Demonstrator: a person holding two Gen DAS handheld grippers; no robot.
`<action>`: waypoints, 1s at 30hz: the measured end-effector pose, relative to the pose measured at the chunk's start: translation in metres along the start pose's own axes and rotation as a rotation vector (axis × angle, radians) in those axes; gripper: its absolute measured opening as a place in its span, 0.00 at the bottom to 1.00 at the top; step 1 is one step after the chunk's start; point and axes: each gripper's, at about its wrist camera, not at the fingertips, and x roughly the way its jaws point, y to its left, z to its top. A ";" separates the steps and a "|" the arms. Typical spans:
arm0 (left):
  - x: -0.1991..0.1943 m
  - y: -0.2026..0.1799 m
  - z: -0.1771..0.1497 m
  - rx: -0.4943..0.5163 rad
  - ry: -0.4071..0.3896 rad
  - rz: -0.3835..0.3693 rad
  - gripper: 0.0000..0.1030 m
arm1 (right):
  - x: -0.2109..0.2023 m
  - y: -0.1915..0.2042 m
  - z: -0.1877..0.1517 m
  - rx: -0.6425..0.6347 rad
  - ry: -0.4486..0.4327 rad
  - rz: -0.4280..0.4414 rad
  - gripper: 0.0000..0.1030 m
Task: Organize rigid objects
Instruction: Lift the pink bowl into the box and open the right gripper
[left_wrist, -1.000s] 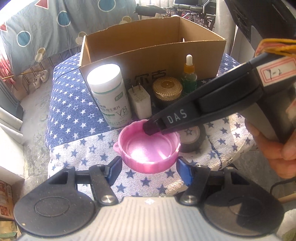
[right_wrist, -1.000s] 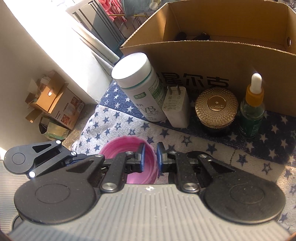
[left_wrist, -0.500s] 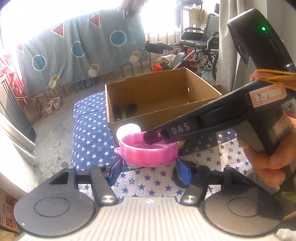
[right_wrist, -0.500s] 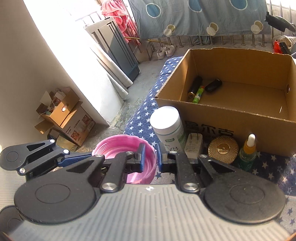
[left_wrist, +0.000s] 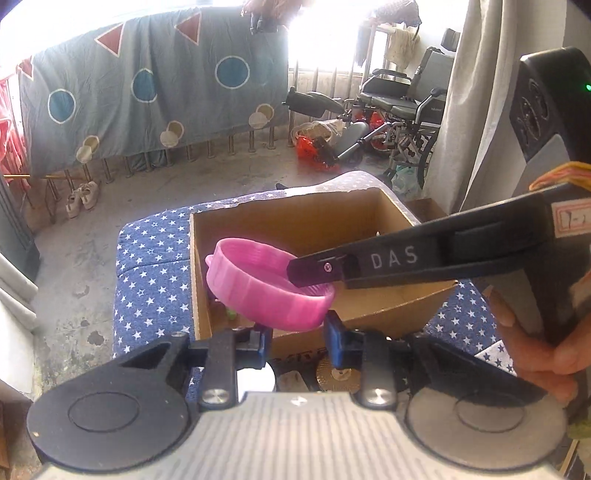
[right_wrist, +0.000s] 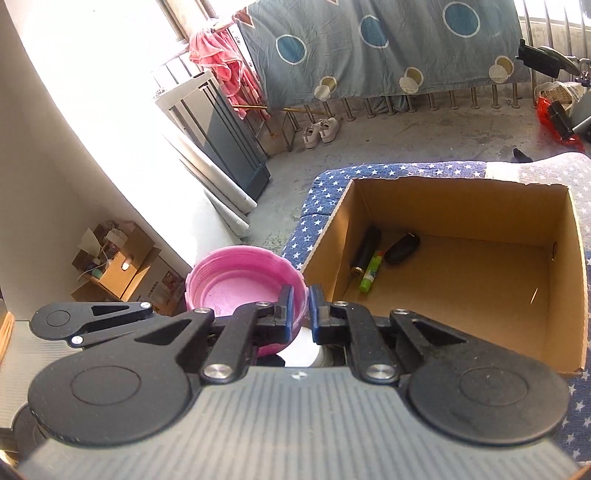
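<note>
My right gripper (right_wrist: 302, 310) is shut on the rim of a pink plastic lid (right_wrist: 236, 280). In the left wrist view the lid (left_wrist: 266, 291) hangs tilted over the near left corner of the open cardboard box (left_wrist: 295, 206), with the right gripper (left_wrist: 310, 273) reaching in from the right. My left gripper (left_wrist: 298, 338) sits just below and in front of the lid. Its jaws are closing, with nothing between the pads. Inside the box (right_wrist: 443, 199) lie a black cylinder (right_wrist: 365, 251), a green glue stick (right_wrist: 371, 271) and a black oval object (right_wrist: 402, 249).
Under the left gripper, on the star-patterned cloth (left_wrist: 147, 258), stand a white bottle (left_wrist: 255, 380), a white charger (left_wrist: 291, 382) and a gold lid (left_wrist: 338, 376). A hand (left_wrist: 546, 350) holds the right gripper. A wheelchair (left_wrist: 402, 110) and floor cartons (right_wrist: 122, 266) lie beyond.
Both grippers rose and moved forward, and the pink lid went up from the cloth to above the box. The left jaws narrowed. The right grip on the lid held.
</note>
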 end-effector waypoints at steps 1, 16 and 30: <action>0.012 0.002 0.004 0.002 0.018 0.000 0.30 | 0.010 -0.007 0.007 -0.002 0.013 -0.018 0.06; 0.106 0.032 0.014 0.000 0.203 0.027 0.34 | 0.140 -0.106 0.021 0.086 0.234 -0.097 0.06; 0.079 0.036 0.014 -0.024 0.152 0.018 0.38 | 0.148 -0.112 0.020 0.139 0.256 -0.049 0.07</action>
